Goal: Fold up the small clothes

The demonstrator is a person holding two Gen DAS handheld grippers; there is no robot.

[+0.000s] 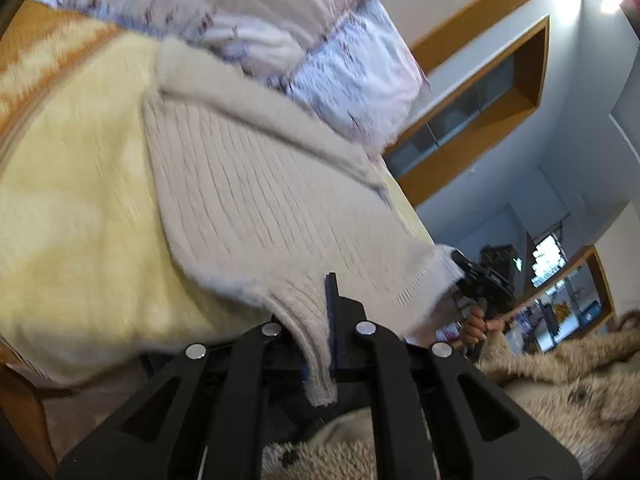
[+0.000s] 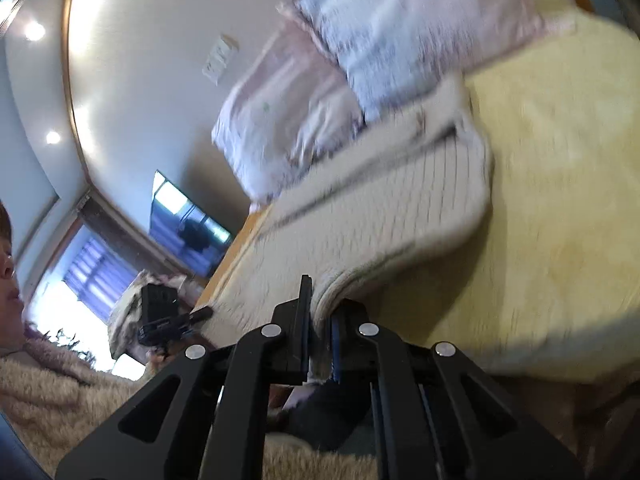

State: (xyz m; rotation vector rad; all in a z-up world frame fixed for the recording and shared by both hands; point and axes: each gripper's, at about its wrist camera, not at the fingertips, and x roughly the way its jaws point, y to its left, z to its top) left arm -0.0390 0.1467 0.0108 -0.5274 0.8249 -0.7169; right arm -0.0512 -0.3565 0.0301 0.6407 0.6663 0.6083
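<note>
A cream ribbed knit garment [image 1: 256,184] lies across a pale yellow blanket [image 1: 76,208]. My left gripper [image 1: 316,312] is shut on one edge of the garment, which hangs down between its fingers. My right gripper [image 2: 320,312] is shut on another edge of the same garment [image 2: 372,216]. The right gripper also shows in the left wrist view [image 1: 480,280] at the garment's far corner, and the left gripper shows in the right wrist view [image 2: 168,316]. Both views are blurred by motion.
Pink and white patterned pillows [image 1: 280,20] lie at the far end of the blanket, also in the right wrist view [image 2: 360,40]. The person's fluffy beige coat [image 1: 560,392] fills the near side. A wooden bed frame edge [image 2: 232,248] borders the blanket.
</note>
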